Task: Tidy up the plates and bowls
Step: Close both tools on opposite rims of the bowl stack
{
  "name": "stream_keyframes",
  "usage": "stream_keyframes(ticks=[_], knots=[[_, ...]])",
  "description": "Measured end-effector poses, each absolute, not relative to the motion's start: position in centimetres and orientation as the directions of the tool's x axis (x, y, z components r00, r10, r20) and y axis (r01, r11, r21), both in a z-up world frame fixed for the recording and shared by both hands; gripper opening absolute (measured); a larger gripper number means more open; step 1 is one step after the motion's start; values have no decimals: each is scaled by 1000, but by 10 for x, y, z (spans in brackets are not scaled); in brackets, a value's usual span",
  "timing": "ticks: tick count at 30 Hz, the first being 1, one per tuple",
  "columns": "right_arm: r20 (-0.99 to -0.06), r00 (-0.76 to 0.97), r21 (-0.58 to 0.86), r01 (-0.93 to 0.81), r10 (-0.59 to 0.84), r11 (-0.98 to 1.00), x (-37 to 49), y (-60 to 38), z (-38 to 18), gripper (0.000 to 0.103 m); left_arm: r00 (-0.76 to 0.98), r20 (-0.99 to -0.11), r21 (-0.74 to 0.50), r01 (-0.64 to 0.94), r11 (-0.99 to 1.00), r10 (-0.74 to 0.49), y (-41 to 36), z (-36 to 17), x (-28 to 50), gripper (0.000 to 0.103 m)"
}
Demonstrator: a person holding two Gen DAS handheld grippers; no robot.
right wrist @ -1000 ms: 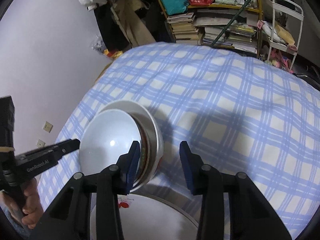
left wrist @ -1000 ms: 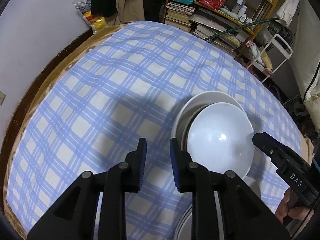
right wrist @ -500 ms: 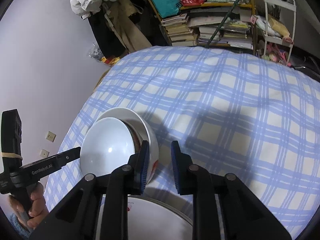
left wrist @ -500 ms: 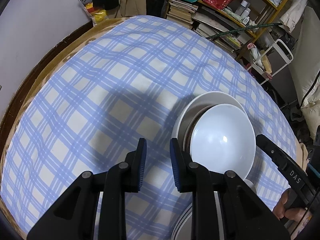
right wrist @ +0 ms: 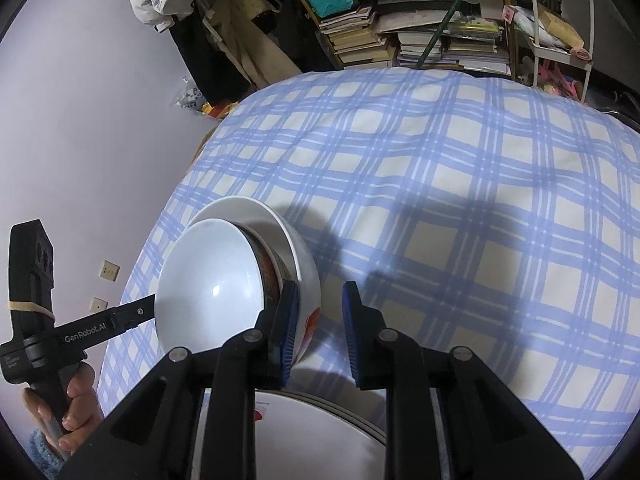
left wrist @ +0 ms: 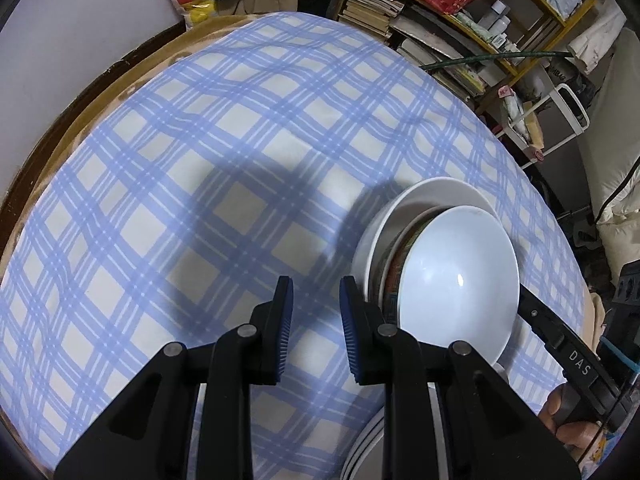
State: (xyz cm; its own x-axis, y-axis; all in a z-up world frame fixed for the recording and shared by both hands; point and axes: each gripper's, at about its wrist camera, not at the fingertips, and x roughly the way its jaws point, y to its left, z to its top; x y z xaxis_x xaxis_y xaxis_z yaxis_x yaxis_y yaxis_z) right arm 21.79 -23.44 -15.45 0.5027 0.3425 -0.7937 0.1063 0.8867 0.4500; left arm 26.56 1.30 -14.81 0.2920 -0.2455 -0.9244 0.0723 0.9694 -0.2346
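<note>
A stack of nested bowls stands on the blue checked cloth: a white top bowl [left wrist: 456, 280] [right wrist: 210, 292] sits tilted inside a red-patterned bowl [left wrist: 396, 276] [right wrist: 270, 276], which sits in a larger white bowl [left wrist: 416, 200] [right wrist: 276, 224]. A stack of plates [left wrist: 366, 446] [right wrist: 316, 440] lies in front of it, under the grippers. My left gripper [left wrist: 316, 334] hangs just left of the bowls, its jaws narrowly apart and empty. My right gripper [right wrist: 320, 330] hangs just right of the bowls, narrowly apart and empty.
The round table [left wrist: 80, 120] has a brown rim at the left, close to a wall. Shelves of books [left wrist: 432, 36] [right wrist: 420, 36] and a white cart [left wrist: 560, 120] stand behind the table. The checked cloth [right wrist: 460, 220] spreads beyond the bowls.
My right gripper has narrowed its jaws and drawn back and up from the bowl stack. My left gripper has risen a little. The top bowl stays tilted in the stack.
</note>
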Motion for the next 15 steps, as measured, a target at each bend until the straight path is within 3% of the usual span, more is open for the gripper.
stream_keyframes(ticks=[15], knots=[[-794, 498, 456, 110, 348, 883, 219, -235, -156, 25, 273, -895, -354, 47, 934, -353, 29, -141, 268, 23]])
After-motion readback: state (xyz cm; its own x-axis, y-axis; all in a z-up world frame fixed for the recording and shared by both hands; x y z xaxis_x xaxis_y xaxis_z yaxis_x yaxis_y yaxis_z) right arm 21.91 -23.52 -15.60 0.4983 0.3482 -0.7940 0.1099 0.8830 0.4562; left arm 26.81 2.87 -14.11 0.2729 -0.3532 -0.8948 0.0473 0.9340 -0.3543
